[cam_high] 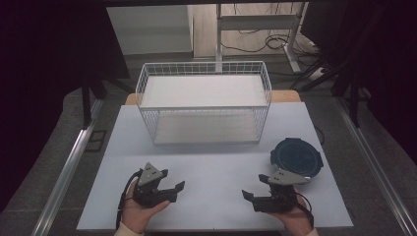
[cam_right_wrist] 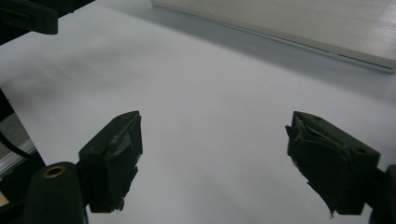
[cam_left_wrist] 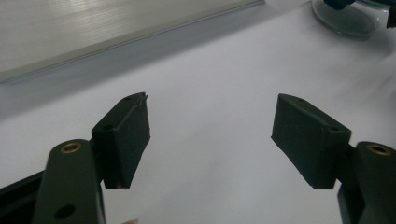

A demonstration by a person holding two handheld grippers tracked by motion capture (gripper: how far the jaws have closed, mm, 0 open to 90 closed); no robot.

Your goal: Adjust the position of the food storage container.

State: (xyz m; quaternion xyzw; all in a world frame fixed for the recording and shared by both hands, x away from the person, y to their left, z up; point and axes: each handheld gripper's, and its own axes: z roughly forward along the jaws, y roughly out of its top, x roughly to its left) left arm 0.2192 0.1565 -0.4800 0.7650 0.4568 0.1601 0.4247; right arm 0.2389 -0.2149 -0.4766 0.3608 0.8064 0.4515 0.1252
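Both grippers' fingers [cam_left_wrist: 126, 140] apart, near dark round dish [cam_high: 296, 158]

The round dark blue dish [cam_high: 296, 156] lies flat on the white table [cam_high: 216, 196], near its right edge. It is just past the right gripper [cam_high: 252, 197], nothing on it.

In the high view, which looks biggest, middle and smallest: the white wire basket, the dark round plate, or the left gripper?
1. White wire basket, far the biggest.
2. Dark round plate.
3. Left gripper. It looks nearly plate-sized and sits nearer the camera, so the last two places are unsure.
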